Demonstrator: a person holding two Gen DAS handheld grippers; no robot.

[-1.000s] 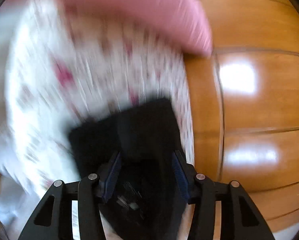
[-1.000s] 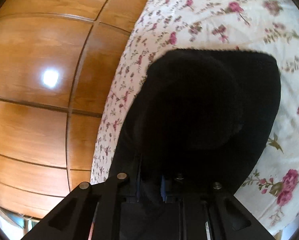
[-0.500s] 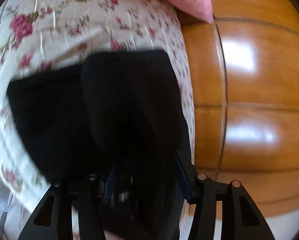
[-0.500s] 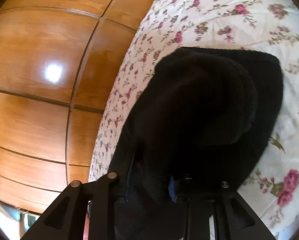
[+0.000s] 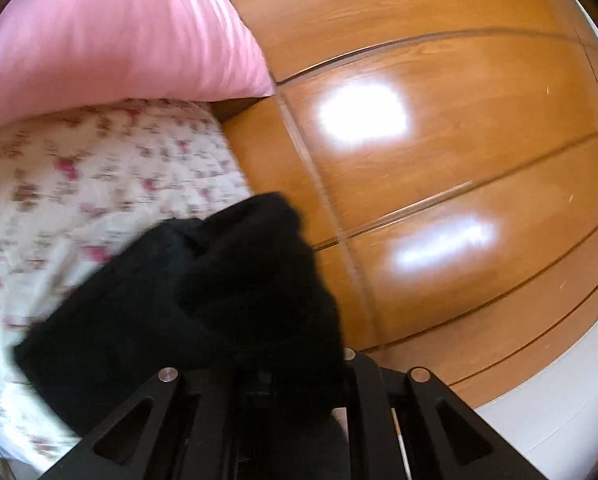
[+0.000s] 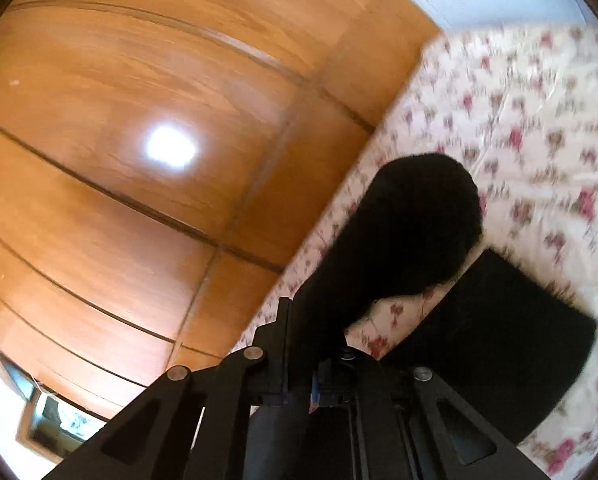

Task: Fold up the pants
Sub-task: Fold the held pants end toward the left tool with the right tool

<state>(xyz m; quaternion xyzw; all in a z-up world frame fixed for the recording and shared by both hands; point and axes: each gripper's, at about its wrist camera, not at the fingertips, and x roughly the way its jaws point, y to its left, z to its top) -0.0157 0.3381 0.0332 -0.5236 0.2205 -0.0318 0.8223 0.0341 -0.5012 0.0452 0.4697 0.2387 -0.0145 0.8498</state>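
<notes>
Flowered bedspread (image 6: pixel 539 128) bears black pants (image 6: pixel 495 340); both grippers clamp them.

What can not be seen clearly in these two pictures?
- Left gripper fingertips, left wrist view: buried under the black pants.
- Right gripper pads, right wrist view: the cloth covers them.
- Whole shape of the pants, both views: bunched and cut off by the gripper frames.
- Floral print on the sheet: motion blur.
- Pillow, left wrist view: cut off by the lens edge.
</notes>
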